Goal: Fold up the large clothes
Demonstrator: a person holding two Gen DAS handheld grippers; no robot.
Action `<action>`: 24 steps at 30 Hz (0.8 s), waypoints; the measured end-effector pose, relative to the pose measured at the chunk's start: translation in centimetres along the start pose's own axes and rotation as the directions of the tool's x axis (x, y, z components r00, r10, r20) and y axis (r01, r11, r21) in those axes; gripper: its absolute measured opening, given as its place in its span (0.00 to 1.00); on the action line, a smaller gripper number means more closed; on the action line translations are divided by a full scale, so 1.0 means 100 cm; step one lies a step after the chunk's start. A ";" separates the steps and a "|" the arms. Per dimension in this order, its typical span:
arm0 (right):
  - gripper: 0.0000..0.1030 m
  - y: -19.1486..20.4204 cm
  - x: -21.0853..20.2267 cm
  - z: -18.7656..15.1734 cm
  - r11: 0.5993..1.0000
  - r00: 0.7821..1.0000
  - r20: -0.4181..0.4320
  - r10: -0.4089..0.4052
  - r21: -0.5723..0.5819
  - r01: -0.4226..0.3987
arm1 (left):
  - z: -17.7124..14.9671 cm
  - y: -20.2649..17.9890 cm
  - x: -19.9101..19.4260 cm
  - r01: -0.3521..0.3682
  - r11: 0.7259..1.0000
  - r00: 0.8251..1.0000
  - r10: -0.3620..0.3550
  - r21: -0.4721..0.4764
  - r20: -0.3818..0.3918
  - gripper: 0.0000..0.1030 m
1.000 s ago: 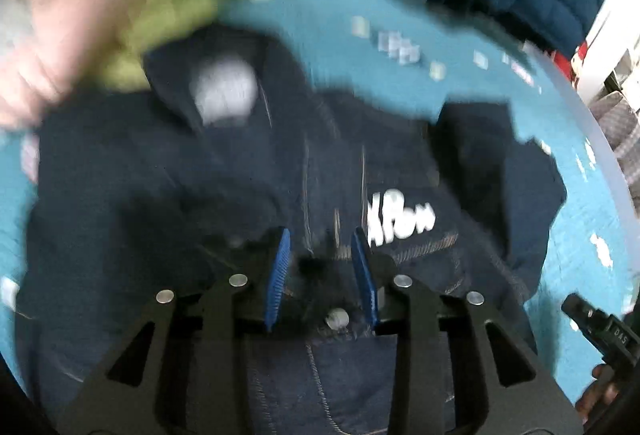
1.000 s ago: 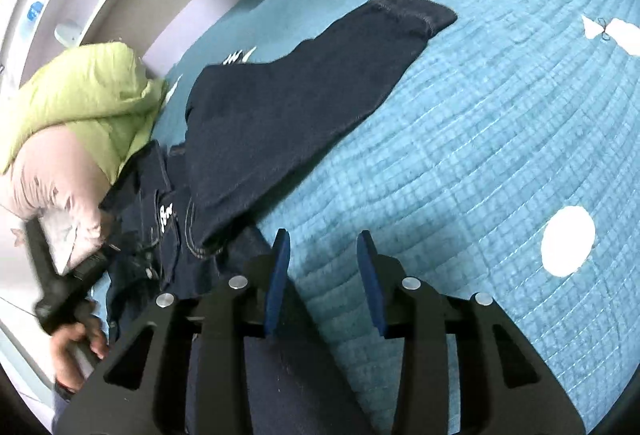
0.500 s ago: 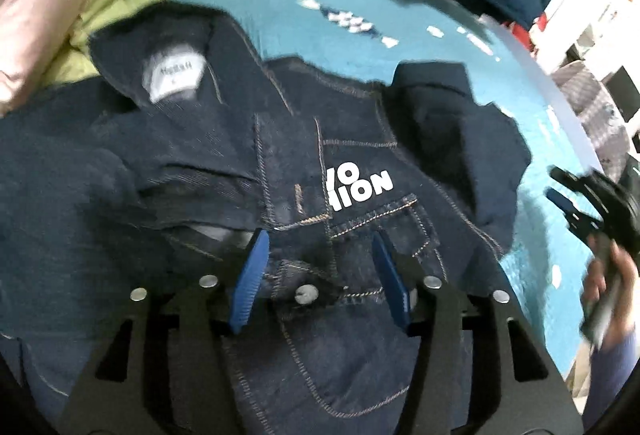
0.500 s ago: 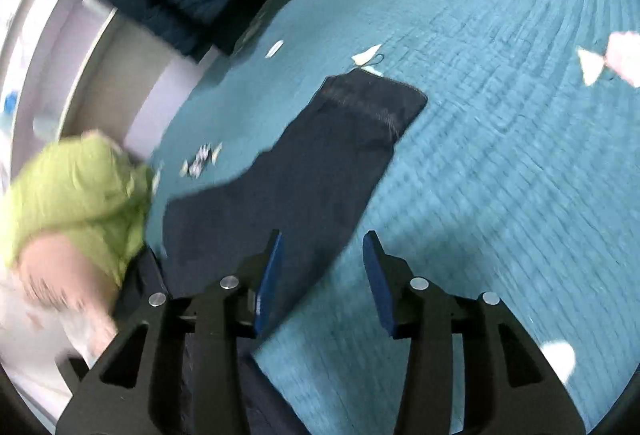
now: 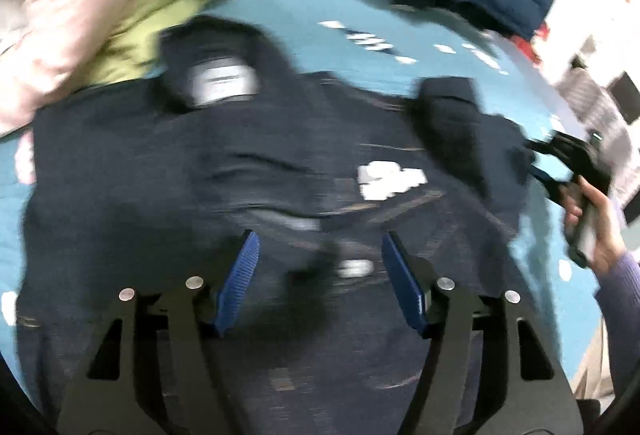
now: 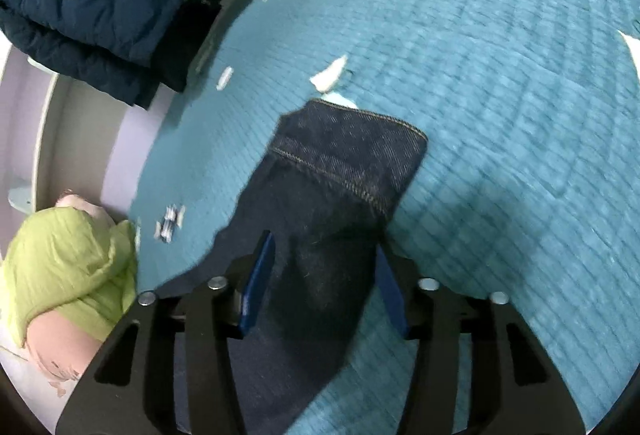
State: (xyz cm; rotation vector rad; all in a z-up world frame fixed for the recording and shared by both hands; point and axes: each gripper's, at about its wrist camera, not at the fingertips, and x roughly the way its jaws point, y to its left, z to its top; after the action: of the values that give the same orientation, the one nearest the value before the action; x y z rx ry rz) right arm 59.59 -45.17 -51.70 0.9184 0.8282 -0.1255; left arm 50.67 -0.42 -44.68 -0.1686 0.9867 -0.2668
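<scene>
Jaws of left gripper (image 5: 320,275) opening wide above denim jacket (image 5: 240,175); right gripper (image 6: 324,283) closing around its sleeve (image 6: 332,203).

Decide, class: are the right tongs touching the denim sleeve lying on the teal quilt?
Cannot tell. In the right wrist view the sleeve lies between the closing right tongs, but whether the pads press it is unclear.

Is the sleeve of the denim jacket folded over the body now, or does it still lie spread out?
Spread out. The sleeve lies flat on the teal quilt, cuff away from the jacket body.
</scene>
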 end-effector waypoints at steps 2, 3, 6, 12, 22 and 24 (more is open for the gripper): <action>0.12 0.003 -0.005 0.003 1.000 1.000 0.008 0.019 -0.002 -0.019 | -0.003 -0.034 0.010 0.074 0.996 0.997 -0.074 0.049 -0.003 0.63; 0.07 0.008 -0.014 0.004 0.999 0.998 0.033 0.045 -0.014 -0.045 | -0.004 -0.047 0.015 0.094 0.993 0.996 -0.094 0.069 -0.001 0.63; 0.06 0.035 -0.040 0.002 0.991 0.994 0.085 0.074 -0.115 -0.064 | -0.006 -0.087 0.038 0.161 0.980 0.987 -0.163 0.113 0.011 0.63; 0.04 0.109 -0.108 -0.014 0.919 0.960 0.149 0.237 -0.353 -0.172 | -0.004 -0.116 0.092 0.190 0.980 0.977 -0.183 0.066 -0.107 0.62; 0.04 0.261 -0.134 -0.154 0.624 0.921 -0.015 0.389 -0.731 -0.275 | -0.006 0.005 -0.054 0.141 0.990 0.979 -0.141 0.007 0.149 0.64; 0.04 0.293 -0.121 -0.206 0.520 0.923 -0.083 0.376 -0.805 -0.284 | -0.014 0.058 -0.083 0.015 0.998 0.985 -0.006 -0.053 0.175 0.64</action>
State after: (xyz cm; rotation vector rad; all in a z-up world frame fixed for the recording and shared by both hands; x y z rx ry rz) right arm 51.85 -14.49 -31.02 0.1589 0.4944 0.5248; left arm 46.03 7.51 -40.30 -0.2427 0.8197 -0.2310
